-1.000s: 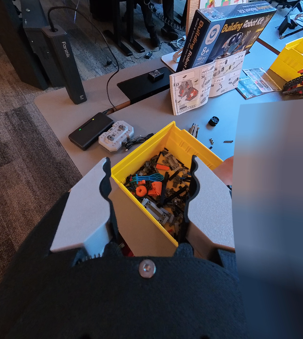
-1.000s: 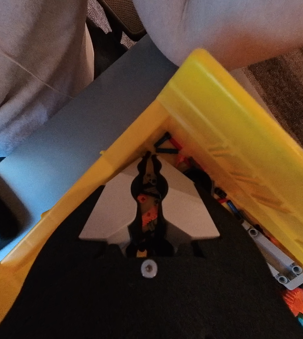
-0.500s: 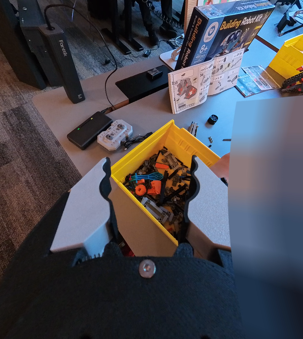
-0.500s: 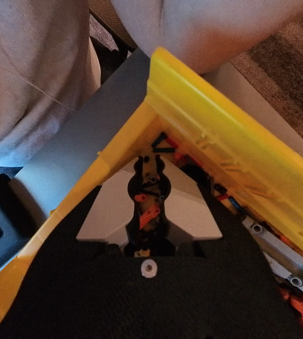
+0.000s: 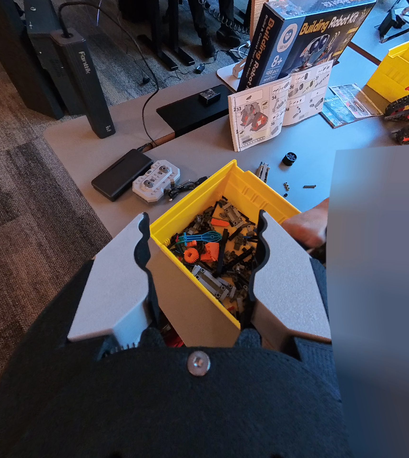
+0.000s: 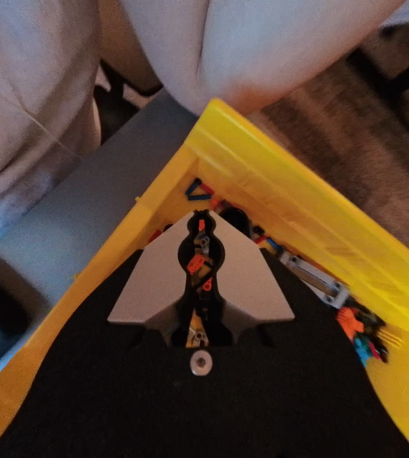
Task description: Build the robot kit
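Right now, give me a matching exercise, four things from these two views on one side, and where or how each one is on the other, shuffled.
Things:
1. left tongs
2. right tongs
3. instruction booklet
4. grey controller

Places or states:
A. propped open against the kit box
B. tips together, down inside the yellow bin
C. between a black pack and a cable
D. wide open above the bin's near wall

Pairs: 1-D, 2-B, 3-A, 4-C

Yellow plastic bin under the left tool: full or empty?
Partly full. The yellow plastic bin holds a loose layer of small black, grey and orange building pieces across its floor, with bare yellow walls above them.
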